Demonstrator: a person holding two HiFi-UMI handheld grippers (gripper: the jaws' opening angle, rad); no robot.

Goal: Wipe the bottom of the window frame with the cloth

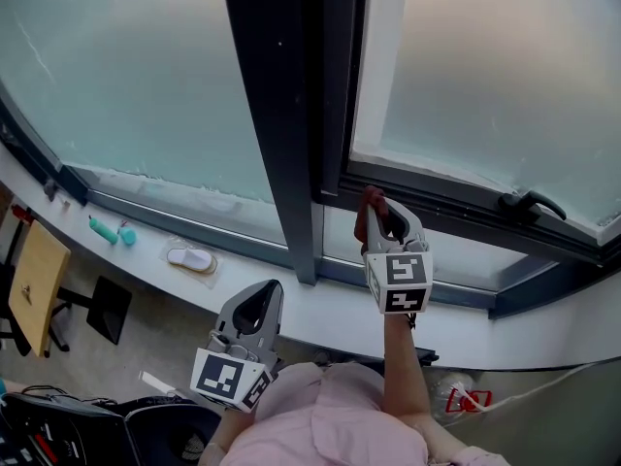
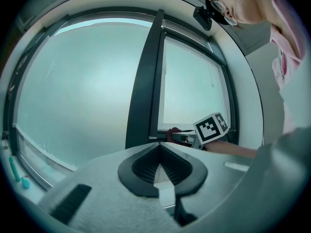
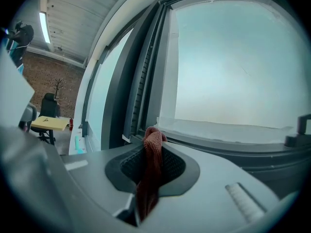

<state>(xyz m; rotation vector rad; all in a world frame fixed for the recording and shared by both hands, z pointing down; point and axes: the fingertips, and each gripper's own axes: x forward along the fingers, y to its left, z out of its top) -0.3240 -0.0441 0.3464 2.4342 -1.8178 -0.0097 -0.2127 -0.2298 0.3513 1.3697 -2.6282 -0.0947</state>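
Cloth (image 3: 149, 171) by the dark metal window frame (image 1: 441, 200)
Rust-red knit folds bunch in the right gripper (image 1: 384, 214); left gripper (image 2: 158, 147) jaws meet, empty.

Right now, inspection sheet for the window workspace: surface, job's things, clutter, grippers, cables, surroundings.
Surface: white sill, bare apart from the clutter at its left.
Job's things: reddish cloth, tip at the bottom of the window frame, beside the dark mullion; contact unclear.
Clutter: two teal items and a white oval object on the sill.
Grippers: right gripper fingers shut on the cloth; left gripper fingers together, empty, short of the sill.
Cables: white cable low right; dark cables low left.
Surroundings: window handle, yellow table, black chair.
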